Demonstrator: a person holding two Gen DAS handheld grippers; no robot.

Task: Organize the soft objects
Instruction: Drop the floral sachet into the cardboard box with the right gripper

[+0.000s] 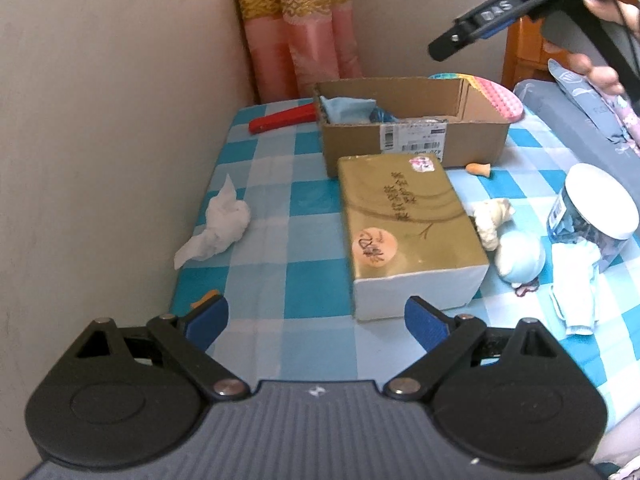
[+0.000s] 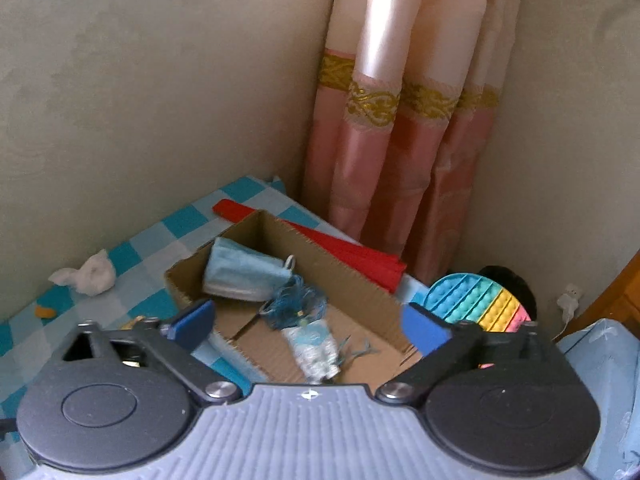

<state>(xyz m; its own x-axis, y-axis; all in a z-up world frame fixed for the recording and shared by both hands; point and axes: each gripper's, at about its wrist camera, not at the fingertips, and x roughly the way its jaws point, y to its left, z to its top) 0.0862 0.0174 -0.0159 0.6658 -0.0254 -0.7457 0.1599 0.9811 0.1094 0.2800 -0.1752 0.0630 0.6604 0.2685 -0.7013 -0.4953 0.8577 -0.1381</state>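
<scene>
An open cardboard box (image 1: 416,136) stands at the back of the checked table; in the right wrist view the box (image 2: 320,276) holds a blue face mask (image 2: 244,272), a tangle of blue thread (image 2: 294,306) and a small pale packet (image 2: 316,350). My right gripper (image 2: 310,326) is open and empty above the box; it also shows in the left wrist view (image 1: 460,36). My left gripper (image 1: 316,318) is open and empty, low over the table's front. A crumpled white tissue (image 1: 218,226), a cream plush toy (image 1: 490,216), a pale blue ball (image 1: 520,258) and a white mask (image 1: 574,288) lie on the table.
A gold-topped box (image 1: 404,224) lies in front of the cardboard box. A red folded fan (image 1: 282,118) lies behind it, a rainbow pop mat (image 2: 480,300) to its right. A clear jar with a white lid (image 1: 596,208) stands at right. Walls and a pink curtain (image 2: 396,152) close the corner.
</scene>
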